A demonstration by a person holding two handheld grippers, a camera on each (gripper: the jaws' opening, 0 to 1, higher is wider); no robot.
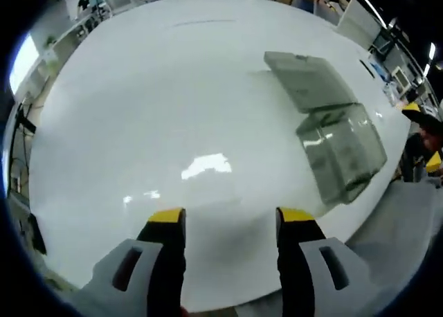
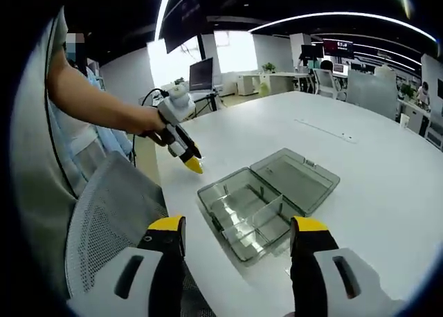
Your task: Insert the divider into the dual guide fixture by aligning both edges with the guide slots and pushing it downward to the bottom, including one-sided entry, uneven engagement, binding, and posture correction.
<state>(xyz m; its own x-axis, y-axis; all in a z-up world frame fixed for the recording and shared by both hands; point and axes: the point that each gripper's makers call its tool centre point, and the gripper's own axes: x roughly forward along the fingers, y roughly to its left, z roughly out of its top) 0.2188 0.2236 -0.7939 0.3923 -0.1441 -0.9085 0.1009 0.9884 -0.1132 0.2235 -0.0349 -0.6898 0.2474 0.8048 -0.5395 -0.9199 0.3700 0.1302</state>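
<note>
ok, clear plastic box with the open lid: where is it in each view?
Left gripper view: the clear box sits right of centre, lid lying open above it.
Right gripper view: lower centre, between the right gripper's jaw tips, lid open toward upper right, a divider standing inside.
Shared landmark: the white table.
</note>
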